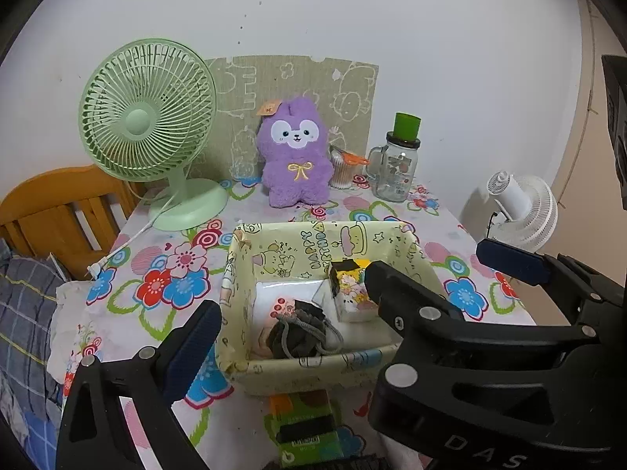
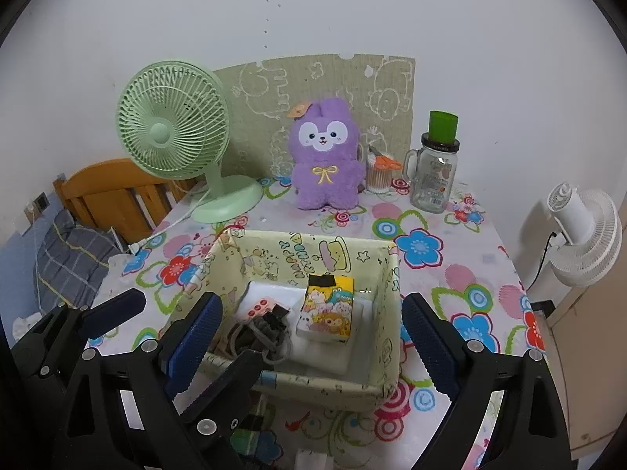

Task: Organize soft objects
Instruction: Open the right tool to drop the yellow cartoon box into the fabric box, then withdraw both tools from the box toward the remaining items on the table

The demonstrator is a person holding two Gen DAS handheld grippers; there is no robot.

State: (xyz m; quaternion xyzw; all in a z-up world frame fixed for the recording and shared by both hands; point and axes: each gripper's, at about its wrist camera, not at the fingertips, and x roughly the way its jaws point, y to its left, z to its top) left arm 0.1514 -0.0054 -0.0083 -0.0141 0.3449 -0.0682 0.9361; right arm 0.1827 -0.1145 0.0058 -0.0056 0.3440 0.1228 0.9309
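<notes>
A purple plush rabbit (image 1: 296, 152) (image 2: 325, 160) sits upright at the back of the flowered table. In front of it stands an open box (image 1: 313, 368) (image 2: 386, 305) lined with pale birthday-print paper. Inside lie a dark grey drawstring pouch (image 1: 301, 329) (image 2: 262, 329), a cartoon-printed tissue pack (image 1: 350, 293) (image 2: 327, 309) and a white flat pack (image 1: 286, 293) (image 2: 274, 293). My left gripper (image 1: 313, 313) hangs open and empty over the box's near left side. Its right finger is hidden behind my right gripper (image 1: 431, 262) (image 2: 312, 305), which stands open and empty above the box's front.
A green desk fan (image 1: 147, 125) stands back left, its cord trailing forward. A glass mug jar (image 1: 395, 168) topped by a green cup and a swab pot with orange scissors (image 2: 382, 176) stand back right. A green pack (image 1: 305, 423) lies before the box. A white fan (image 2: 584, 235) is off the table's right edge.
</notes>
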